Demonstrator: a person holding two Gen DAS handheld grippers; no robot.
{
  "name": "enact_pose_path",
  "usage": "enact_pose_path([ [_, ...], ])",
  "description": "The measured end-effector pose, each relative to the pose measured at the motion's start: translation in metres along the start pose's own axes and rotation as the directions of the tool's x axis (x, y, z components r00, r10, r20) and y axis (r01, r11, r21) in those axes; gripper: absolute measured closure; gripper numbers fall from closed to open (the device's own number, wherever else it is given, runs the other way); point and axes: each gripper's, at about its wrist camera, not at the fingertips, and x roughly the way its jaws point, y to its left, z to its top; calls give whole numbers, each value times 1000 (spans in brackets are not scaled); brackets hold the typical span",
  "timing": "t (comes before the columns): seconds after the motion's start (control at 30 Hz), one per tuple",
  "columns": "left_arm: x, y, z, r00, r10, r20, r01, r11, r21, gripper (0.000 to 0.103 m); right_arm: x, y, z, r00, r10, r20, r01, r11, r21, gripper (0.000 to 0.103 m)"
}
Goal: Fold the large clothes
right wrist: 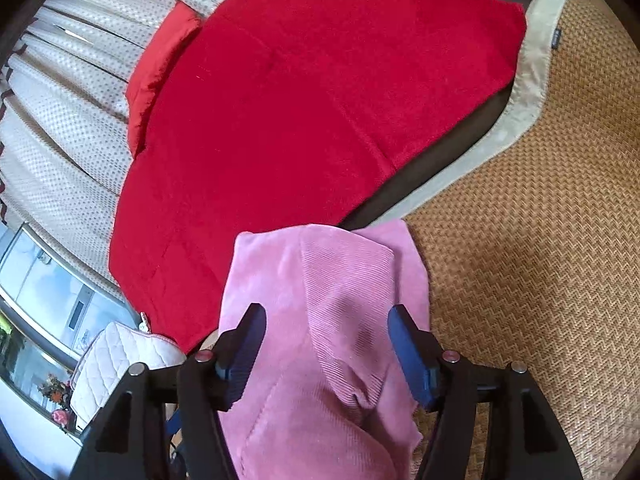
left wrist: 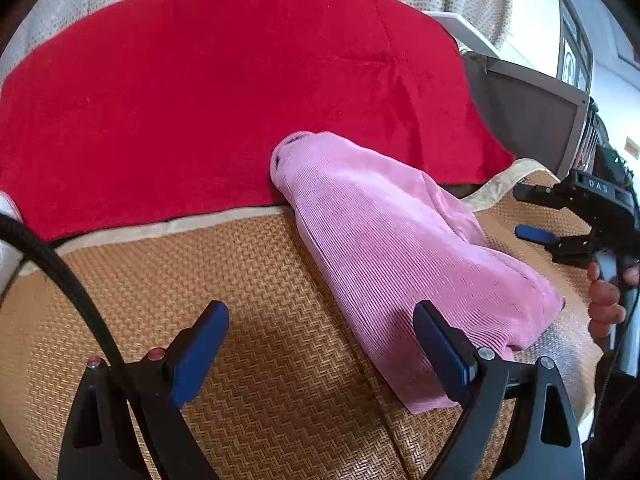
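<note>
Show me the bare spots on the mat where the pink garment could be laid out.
Bare woven mat lies left of the pink garment, below the red cloth, under the open left claw. A narrower strip borders the right claw. Crowded: the red cloth's edge, where the garment overlaps.

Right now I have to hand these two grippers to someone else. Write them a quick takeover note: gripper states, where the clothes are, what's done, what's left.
Left gripper: open, holding nothing, over the woven mat beside the pink garment.
Right gripper: open, fingers either side of the pink garment's near end, not clamped.
Pink garment: bunched lengthwise on the mat, its far end overlapping the red garment.
Red garment: spread fairly flat behind the mat, collar at the far side.
Done: nothing looks neatly folded.
Left: probably straighten and fold the pink one, then the red.
</note>
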Motion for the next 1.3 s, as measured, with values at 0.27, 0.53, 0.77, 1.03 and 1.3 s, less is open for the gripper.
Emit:
enact_pose_path([
  [0.27,9,10,10,995,-94,-26,92,994,-62,10,8,-35,3,996,32,-88,-25,996,87,25],
  [0.53,32,16,18,940,-316,-133,291,941,-174,10,28,-54,6,982,29,-188,-9,994,108,24],
  [0.77,52,10,25,882,-440,-169,396,886,-241,10,51,-63,9,965,44,-258,-13,992,123,24],
  [1.03,82,7,31,842,-500,-205,434,852,-293,10,80,-46,5,946,69,-318,-42,995,88,24],
  [1.3,87,2,33,838,-518,-172,453,836,-311,12,105,-19,-14,908,170,-382,-154,985,72,26],
])
